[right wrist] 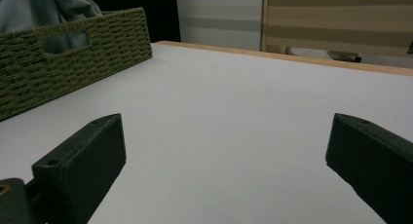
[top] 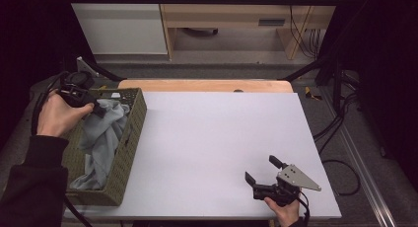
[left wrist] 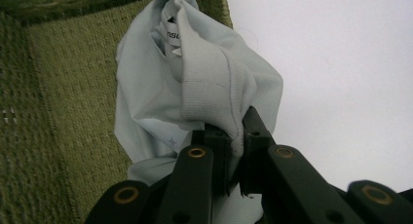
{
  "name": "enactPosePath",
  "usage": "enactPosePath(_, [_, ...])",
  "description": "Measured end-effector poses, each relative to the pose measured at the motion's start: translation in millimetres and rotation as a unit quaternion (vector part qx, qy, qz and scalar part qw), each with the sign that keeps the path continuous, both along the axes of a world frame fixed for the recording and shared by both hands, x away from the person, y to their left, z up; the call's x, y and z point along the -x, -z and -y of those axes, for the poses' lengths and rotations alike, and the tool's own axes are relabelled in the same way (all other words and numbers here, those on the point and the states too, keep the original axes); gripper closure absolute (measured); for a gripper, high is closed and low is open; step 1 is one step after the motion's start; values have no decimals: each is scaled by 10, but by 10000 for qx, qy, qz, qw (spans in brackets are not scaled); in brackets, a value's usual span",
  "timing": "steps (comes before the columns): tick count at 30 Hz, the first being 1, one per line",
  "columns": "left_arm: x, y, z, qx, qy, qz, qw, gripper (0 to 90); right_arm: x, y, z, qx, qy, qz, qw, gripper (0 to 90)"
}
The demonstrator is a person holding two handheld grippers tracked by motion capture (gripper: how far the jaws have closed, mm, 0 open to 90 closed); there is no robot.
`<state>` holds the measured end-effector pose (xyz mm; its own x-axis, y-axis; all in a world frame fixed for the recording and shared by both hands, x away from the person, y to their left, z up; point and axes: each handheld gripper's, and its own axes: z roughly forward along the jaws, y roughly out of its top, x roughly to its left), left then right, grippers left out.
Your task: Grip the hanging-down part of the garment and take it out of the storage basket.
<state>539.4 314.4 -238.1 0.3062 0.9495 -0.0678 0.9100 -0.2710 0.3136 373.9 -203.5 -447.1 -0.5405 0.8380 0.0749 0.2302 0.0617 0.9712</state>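
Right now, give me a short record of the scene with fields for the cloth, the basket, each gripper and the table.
cloth: pale grey garment, lying in the basket, one ribbed edge pinched and lifted
basket: green woven basket, at the table's left edge
left gripper: left gripper over the basket, jaws shut on the cloth
right gripper: right gripper low over the table's near right part, jaws wide open, nothing between them
table: white top, wooden edge at the far side

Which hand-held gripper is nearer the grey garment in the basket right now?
Left. The left hand-held gripper is shut on the grey garment over the basket. The right hand-held gripper is open, far across the table near its front right corner.
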Motion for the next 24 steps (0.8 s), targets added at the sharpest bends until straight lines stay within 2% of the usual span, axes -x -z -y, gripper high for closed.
enactPosePath(15, [130, -401, -79, -3, -33, 416, 9991, 846, -1, -5, -21, -21, -47, -25, 10000, 13])
enactPosePath(23, [205, -665, -96, -46, -69, 620, 9980, 846, -10, -8, -27, -23, -76, -20, 10000, 14])
enactPosePath(24, [228, -733, -91, -48, -69, 685, 9976, 846, -12, -10, -32, -25, -86, -30, 10000, 14])
